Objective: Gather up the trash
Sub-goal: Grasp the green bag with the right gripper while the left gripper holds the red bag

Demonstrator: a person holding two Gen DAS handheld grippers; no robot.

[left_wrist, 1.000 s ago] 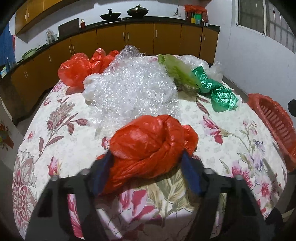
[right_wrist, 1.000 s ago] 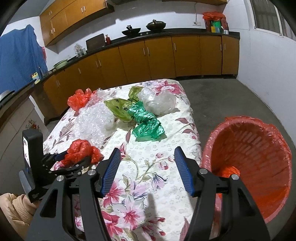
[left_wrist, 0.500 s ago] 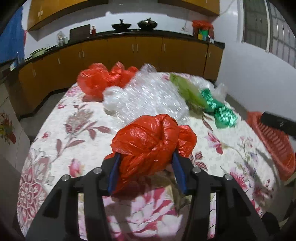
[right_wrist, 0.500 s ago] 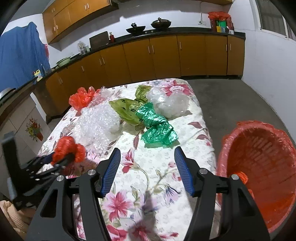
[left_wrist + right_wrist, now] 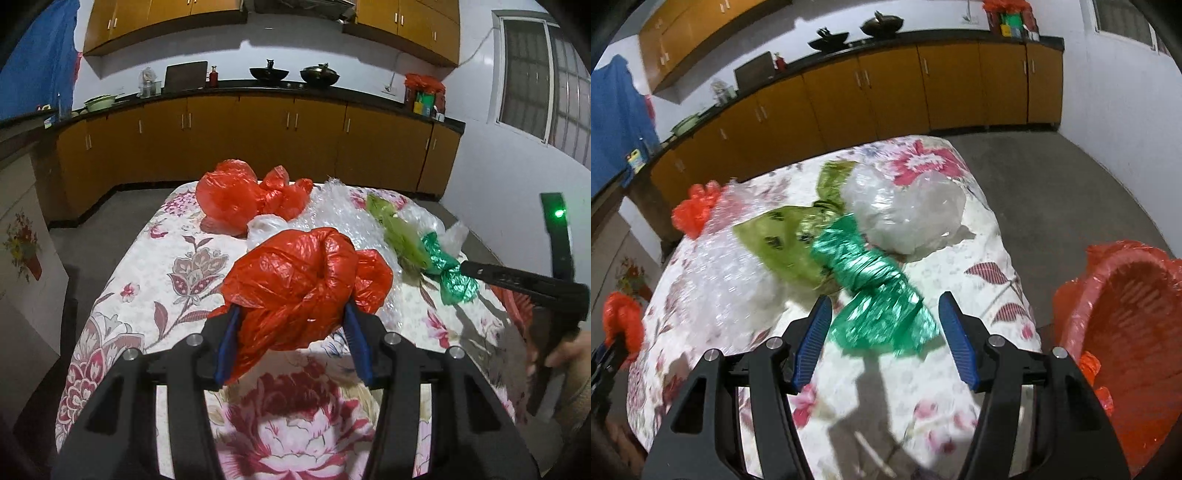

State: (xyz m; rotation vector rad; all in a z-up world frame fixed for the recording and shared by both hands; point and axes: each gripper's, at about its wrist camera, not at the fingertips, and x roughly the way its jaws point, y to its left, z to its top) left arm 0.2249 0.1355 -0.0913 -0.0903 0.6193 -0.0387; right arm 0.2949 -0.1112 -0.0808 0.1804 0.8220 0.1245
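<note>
Red bag (image 5: 299, 291): crumpled plastic, squeezed between my left gripper's (image 5: 293, 341) blue pads, up off the table (image 5: 122, 295).
Left jaws: closed tight on the red bag.
Green bag (image 5: 875, 291): lying on the flowery cloth, right in front of my right gripper (image 5: 884, 338).
Right jaws: wide apart, holding nothing; the picture is blurry, so I can't tell if they touch the green bag.
Other trash: bubble wrap (image 5: 720, 266), a yellow-green bag (image 5: 783, 247), a clear bag (image 5: 908, 210), another red bag (image 5: 236, 195).
Basket (image 5: 1134, 332): red, beside the table on my right.
</note>
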